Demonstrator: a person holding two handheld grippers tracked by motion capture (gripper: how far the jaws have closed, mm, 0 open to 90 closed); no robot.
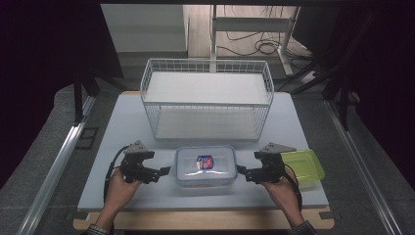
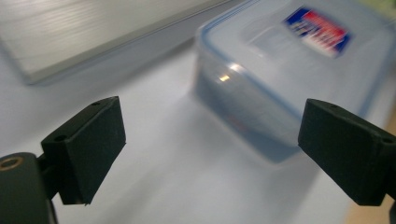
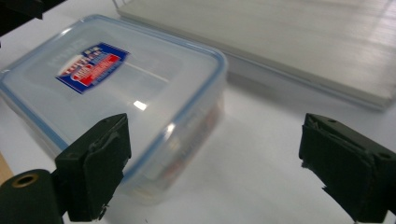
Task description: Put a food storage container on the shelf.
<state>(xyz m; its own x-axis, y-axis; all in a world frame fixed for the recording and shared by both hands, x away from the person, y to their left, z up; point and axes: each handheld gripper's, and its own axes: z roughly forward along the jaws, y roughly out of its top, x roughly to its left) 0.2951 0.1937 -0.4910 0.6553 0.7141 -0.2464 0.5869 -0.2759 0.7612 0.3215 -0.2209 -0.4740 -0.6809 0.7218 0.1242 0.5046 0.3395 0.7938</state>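
On the clear lidded container [image 1: 206,166], a red-and-blue label [image 1: 205,162] shows unreadable print.

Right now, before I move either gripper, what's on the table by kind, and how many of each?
Clear lidded food container with blue seal and a label: 1
Green lidded container: 1
White wire shelf rack, two tiers: 1
Total: 3 things on the table

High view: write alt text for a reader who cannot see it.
A clear lidded container sits on a white table between the open left gripper and right gripper. A white wire rack stands behind; a green lid lies right.
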